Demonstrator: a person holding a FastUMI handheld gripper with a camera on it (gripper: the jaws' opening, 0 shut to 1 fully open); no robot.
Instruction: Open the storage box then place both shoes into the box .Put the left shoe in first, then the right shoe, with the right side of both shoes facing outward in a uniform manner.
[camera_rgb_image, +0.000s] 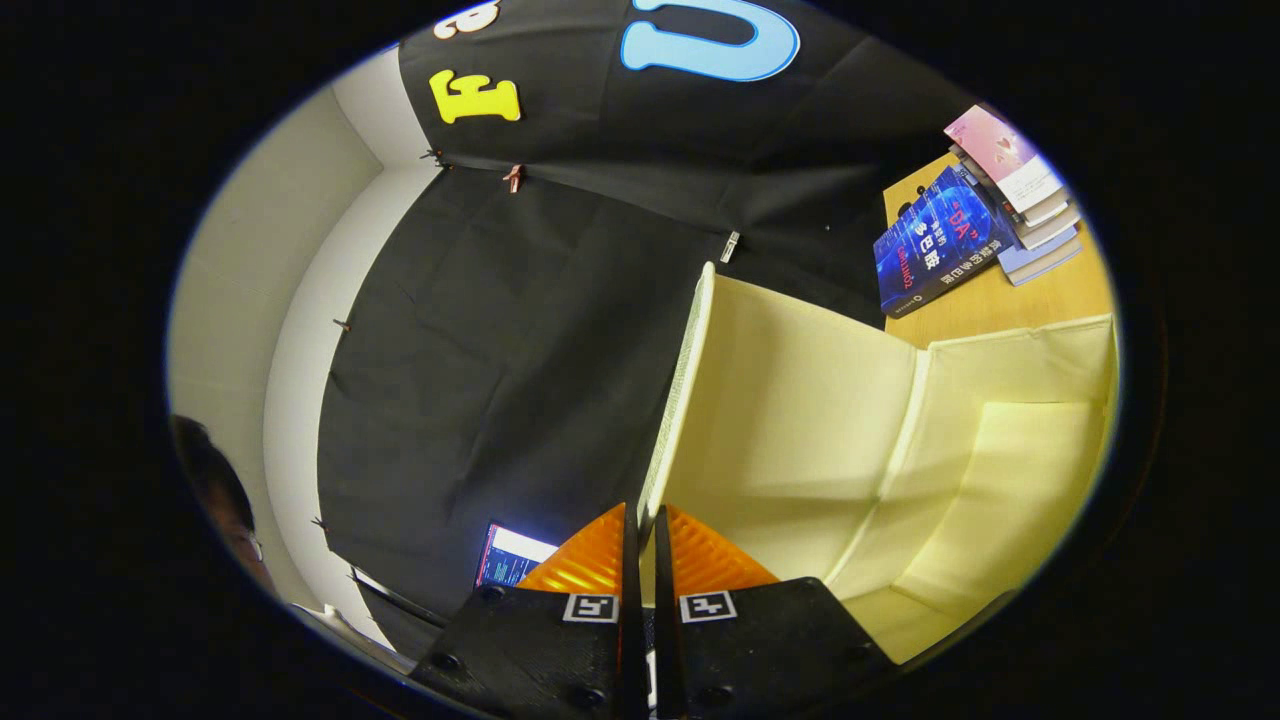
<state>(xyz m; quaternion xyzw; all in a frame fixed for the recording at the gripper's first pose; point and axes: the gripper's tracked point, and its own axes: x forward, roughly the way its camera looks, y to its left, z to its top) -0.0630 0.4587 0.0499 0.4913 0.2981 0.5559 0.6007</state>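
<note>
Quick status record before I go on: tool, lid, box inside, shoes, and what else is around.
tool: tool, fingers closed on the edge of the lid
lid: cream lid swung up, seen edge-on, running ahead from between the fingers
box: storage box open, pale yellow inside, no shoe in the part that shows
task step: box opened; shoes not yet in
beyond box: stack of books on a wooden table
beside tool: lit screen; a person

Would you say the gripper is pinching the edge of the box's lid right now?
Yes, the gripper has both fingers closed on the thin edge of the raised cream lid.
</note>
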